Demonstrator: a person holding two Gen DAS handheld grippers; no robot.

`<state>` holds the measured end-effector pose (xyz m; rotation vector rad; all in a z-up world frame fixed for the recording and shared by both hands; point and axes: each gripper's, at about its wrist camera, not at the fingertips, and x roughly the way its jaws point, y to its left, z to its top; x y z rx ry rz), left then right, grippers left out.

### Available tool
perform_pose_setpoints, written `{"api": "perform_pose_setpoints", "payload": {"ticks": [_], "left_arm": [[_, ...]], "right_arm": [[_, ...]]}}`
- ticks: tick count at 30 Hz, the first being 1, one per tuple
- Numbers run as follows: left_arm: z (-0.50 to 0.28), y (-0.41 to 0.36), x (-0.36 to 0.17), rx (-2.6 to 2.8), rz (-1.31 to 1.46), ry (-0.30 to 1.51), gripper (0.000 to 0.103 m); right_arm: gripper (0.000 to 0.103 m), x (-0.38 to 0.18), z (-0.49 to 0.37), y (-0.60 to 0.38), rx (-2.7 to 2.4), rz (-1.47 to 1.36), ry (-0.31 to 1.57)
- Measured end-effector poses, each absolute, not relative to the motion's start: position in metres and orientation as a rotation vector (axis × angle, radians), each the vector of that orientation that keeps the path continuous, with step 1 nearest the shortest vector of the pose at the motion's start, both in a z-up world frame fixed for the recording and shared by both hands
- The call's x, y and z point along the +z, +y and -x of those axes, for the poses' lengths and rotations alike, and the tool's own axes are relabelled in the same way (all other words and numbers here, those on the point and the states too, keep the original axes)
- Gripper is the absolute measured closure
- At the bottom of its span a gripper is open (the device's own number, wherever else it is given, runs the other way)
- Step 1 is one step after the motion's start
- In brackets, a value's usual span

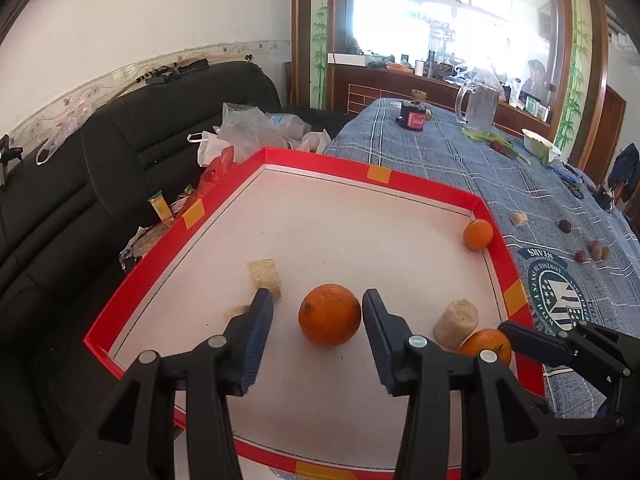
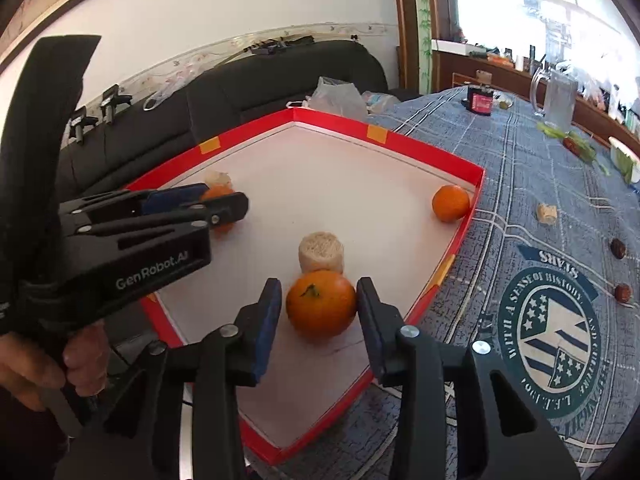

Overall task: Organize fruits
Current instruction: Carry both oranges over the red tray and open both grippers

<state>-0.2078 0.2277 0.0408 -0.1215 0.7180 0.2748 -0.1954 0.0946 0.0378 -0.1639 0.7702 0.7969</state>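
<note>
A red-rimmed tray point(image 1: 384, 178) with a white floor holds three oranges and beige cut chunks. My left gripper point(image 1: 318, 302) is open around one orange point(image 1: 330, 314); the right pad is at its skin, the left pad stands apart. In the right wrist view this gripper point(image 2: 224, 200) hides most of that orange point(image 2: 218, 192). My right gripper point(image 2: 318, 290) is open around a second orange point(image 2: 321, 304), which rests against a beige chunk point(image 2: 321, 250). This orange also shows in the left wrist view point(image 1: 486, 344). A third orange point(image 1: 478, 234) lies in the tray's far right corner point(image 2: 450, 202).
Beige chunks point(image 1: 262, 274) point(image 1: 456, 322) lie in the tray. On the blue checked tablecloth point(image 2: 520, 184) lie another chunk point(image 2: 547, 213) and small dark fruits point(image 2: 618, 247) point(image 1: 582, 256). A glass jug point(image 1: 478, 106), a red tin point(image 1: 414, 117) and a bowl point(image 1: 540, 144) stand farther back. A black sofa point(image 1: 80, 184) with bags is left.
</note>
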Motion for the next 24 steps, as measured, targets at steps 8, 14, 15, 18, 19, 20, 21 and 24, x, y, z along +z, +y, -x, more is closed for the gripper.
{"api": "perform_pose_setpoints", "payload": {"ticks": [8, 14, 15, 18, 19, 20, 21, 24], "left_arm": [[0.212, 0.213, 0.057, 0.263, 0.096, 0.677, 0.053], [0.212, 0.177, 0.071, 0.190, 0.029, 0.649, 0.050], [0.212, 0.172, 0.072, 0.180, 0.024, 0.648, 0.050], [0.211, 0.155, 0.073, 0.138, 0.003, 0.649, 0.048], [0.210, 0.148, 0.073, 0.122, -0.007, 0.651, 0.048], [0.210, 0.144, 0.072, 0.113, -0.013, 0.654, 0.048], [0.208, 0.138, 0.071, 0.099, -0.021, 0.658, 0.048], [0.205, 0.121, 0.070, 0.068, -0.043, 0.669, 0.048]], "right_arm": [[0.051, 0.057, 0.193, 0.055, 0.784, 0.041, 0.716], [0.051, 0.068, 0.179, 0.011, 0.713, -0.054, 0.694], [0.051, 0.069, 0.175, 0.002, 0.693, -0.070, 0.694], [0.051, 0.069, 0.165, -0.029, 0.633, -0.107, 0.700], [0.051, 0.070, 0.163, -0.040, 0.611, -0.117, 0.698], [0.051, 0.070, 0.161, -0.048, 0.595, -0.122, 0.697], [0.051, 0.070, 0.158, -0.060, 0.571, -0.128, 0.697], [0.051, 0.070, 0.151, -0.098, 0.492, -0.151, 0.699]]}}
